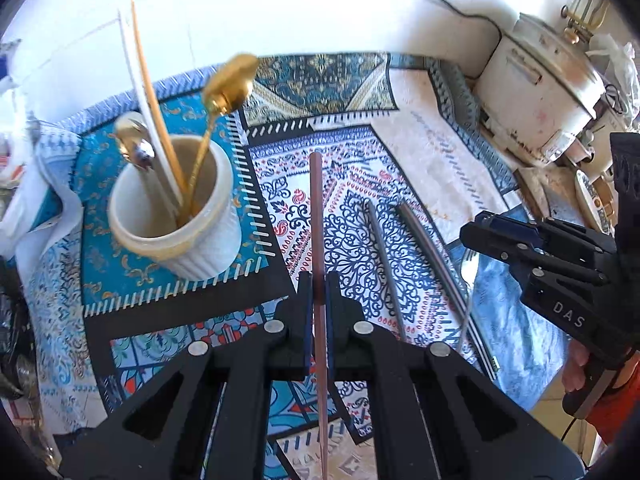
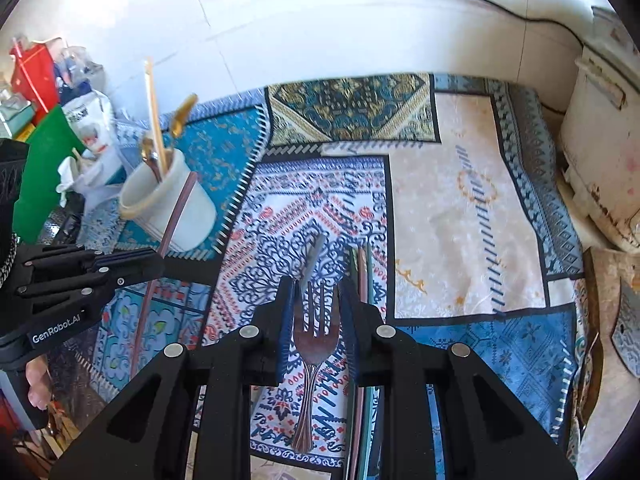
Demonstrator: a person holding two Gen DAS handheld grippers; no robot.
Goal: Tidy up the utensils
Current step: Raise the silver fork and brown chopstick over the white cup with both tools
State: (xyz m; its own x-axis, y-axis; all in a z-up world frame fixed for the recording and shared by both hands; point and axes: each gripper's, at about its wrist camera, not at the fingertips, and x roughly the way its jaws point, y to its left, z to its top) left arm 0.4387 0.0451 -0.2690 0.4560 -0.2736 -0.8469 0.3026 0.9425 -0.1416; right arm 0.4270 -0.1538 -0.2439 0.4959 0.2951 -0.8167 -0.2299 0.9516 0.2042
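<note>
A white tiled wall in bright light stands behind a table under patterned cloth

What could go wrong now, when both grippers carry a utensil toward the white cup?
1. The left gripper pinches the long brown chopstick near its middle, so it may pivot or slip.
2. The white cup is already crowded with a gold spoon and tall sticks; pushing more in might knock them or tip it.
3. The right gripper holds the fork only by its head, so the handle may swing.
</note>
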